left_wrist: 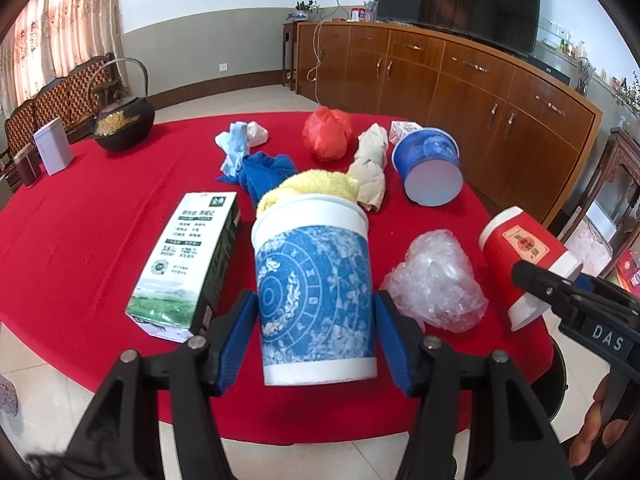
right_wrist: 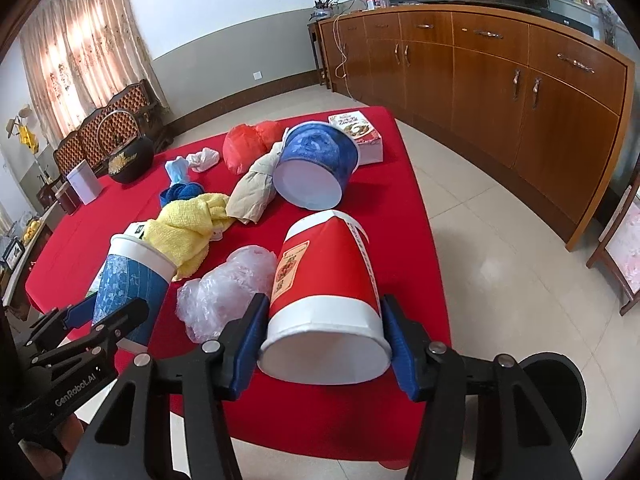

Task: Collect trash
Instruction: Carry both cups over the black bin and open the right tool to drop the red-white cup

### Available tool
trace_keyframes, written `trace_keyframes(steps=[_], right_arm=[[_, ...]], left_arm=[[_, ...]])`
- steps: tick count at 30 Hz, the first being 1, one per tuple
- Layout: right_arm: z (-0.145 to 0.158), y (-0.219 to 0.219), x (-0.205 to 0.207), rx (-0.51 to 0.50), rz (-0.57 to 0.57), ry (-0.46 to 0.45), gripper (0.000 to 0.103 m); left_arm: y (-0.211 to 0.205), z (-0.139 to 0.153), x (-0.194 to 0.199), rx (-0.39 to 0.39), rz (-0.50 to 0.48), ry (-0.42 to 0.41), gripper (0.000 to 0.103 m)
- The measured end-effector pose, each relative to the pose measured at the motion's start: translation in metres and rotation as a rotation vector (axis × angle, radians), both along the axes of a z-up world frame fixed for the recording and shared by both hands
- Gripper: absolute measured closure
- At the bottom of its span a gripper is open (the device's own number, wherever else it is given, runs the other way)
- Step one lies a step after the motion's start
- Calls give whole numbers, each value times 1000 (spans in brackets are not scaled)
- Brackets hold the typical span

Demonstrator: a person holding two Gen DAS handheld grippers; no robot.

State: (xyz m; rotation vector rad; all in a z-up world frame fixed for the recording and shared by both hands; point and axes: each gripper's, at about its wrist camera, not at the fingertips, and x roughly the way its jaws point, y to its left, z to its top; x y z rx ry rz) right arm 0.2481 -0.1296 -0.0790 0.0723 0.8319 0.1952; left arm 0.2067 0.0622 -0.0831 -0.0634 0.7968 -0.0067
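- Left gripper: blue pads set against both sides of the blue patterned cup; clamped on it, as far as can be judged. The cup stands roughly upright, mouth away from the camera, long axis in line with the fingers, over the near edge of the red tablecloth.
- Right gripper: pads against the white base band of the red paper cup; closed on it. The cup is tipped, base toward the camera, mouth pointing away over the table.
- Loose trash: crumpled clear plastic lies between the two held cups, just beside each, about equally near either hand.
- Further out: yellow cloth, brown paper wad, blue bowl on its side, red plastic bag, milk carton lying flat left of the blue cup.
- Writing: carton shows Chinese text with "3.6" and "120"; right tool body reads "DAS"; left tool body reads "GenRobot.AI". Red cup label is illegible.
- No bin visible; judged next need is a receptacle.
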Motion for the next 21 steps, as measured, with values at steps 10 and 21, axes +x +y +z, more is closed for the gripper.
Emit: trace_keyframes(steps=[10, 21], right_arm=[[13, -8, -21, 9, -9, -24, 45], [30, -44, -40, 37, -77, -65, 45]], left_arm=[[1, 13, -15, -3, -1, -45, 43], [-29, 33, -26, -27, -89, -76, 43]])
